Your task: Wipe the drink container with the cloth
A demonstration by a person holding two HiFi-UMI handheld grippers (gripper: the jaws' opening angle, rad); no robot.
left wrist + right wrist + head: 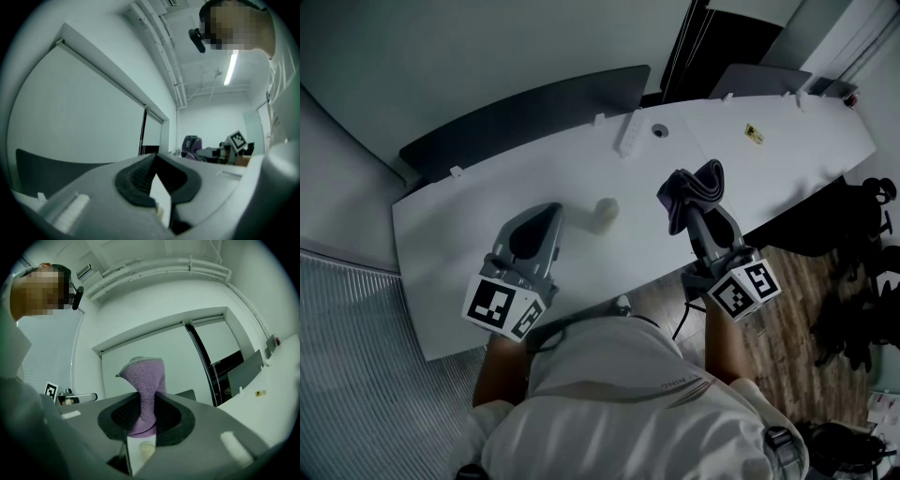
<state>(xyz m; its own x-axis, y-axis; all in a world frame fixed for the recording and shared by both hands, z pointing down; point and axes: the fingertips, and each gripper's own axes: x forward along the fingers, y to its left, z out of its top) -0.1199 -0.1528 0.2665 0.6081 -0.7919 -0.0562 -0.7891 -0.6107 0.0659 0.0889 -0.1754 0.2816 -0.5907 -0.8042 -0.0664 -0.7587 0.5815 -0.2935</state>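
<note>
Clamping the purple cloth (695,185) are the fingers of your right gripper (687,208). Your left gripper (550,214) has its fingers pressed together, empty. The drink container (606,213) stands on the worktop (787,131) between them.

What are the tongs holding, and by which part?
Right tongs pinch the purple cloth by a bunched end, the rest sticking past the tips. Left tongs shut, empty.

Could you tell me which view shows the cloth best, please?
The right gripper view: the purple cloth fills the centre, pinched between the jaws. The head view shows the cloth small and dark; the left gripper view, a distant purple patch.
</note>
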